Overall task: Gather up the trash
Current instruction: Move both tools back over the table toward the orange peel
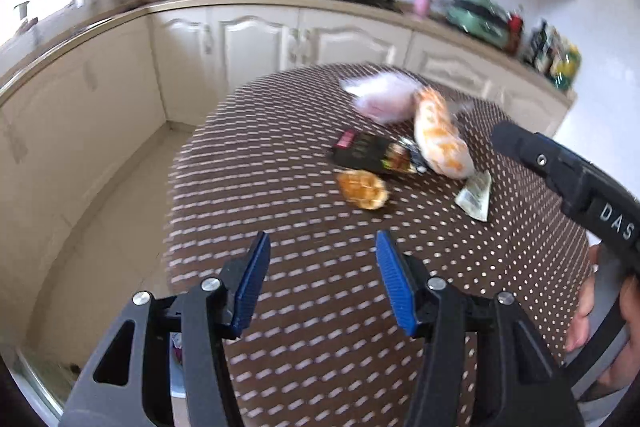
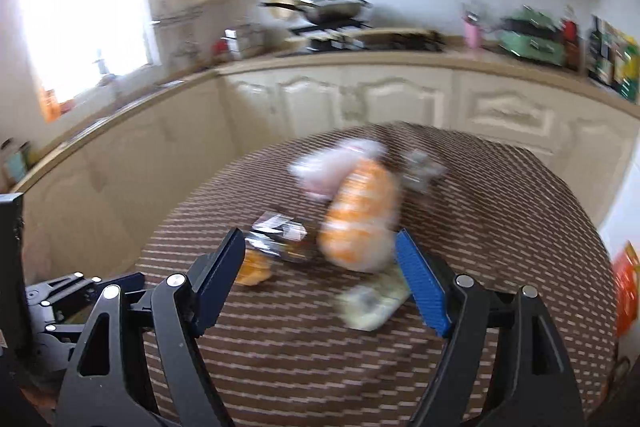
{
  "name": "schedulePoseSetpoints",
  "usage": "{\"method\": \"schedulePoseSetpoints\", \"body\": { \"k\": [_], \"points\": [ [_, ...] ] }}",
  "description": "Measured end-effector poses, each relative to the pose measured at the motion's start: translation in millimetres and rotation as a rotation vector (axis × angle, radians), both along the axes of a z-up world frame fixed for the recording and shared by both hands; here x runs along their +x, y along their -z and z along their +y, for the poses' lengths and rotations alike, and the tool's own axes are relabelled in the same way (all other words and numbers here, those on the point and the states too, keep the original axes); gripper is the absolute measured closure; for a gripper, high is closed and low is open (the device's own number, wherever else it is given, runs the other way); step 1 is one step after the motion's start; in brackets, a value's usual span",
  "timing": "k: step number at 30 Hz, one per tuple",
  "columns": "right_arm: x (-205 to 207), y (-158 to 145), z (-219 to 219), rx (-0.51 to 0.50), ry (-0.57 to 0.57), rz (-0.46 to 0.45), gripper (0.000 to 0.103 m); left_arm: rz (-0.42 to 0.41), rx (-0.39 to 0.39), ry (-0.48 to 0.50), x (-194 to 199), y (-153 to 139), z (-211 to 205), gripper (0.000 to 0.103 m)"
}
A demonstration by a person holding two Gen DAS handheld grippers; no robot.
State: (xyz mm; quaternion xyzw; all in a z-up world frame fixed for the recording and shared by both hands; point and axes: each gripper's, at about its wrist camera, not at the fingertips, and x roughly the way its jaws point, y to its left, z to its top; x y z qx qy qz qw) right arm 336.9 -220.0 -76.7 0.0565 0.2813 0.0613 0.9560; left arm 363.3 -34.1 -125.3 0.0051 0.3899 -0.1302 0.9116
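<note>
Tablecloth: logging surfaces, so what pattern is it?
Brown tablecloth with rows of small white dots, clearest in the left wrist view.

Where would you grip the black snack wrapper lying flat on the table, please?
Probably at the black wrapper's near-left end with the pink label, coming from the open left gripper's side: that end lies bare, while the orange-and-white bag crowds its far-right end.
</note>
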Motion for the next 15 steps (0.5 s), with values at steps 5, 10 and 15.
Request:
{"method": "schedulePoseSetpoints", "body": {
  "k": [5,10,15],
  "points": [
    [8.3,22.4,-32.5,0.001,0.074,0.063,0.028,0.030,0.045,0.030,21.8,14.0,-30.6,0.049],
    [7.6,33.4,-47.4,0.005,0.097,0.101,0.028,0.054,0.072,0.042,45.7,23.7,-53.4,0.049],
    [9.8,37.7,-47.4,-0.004,0.069,0.131,0.028,0.088,0.097,0.024,66.0,34.0,-58.6,0.050]
  ]
}}
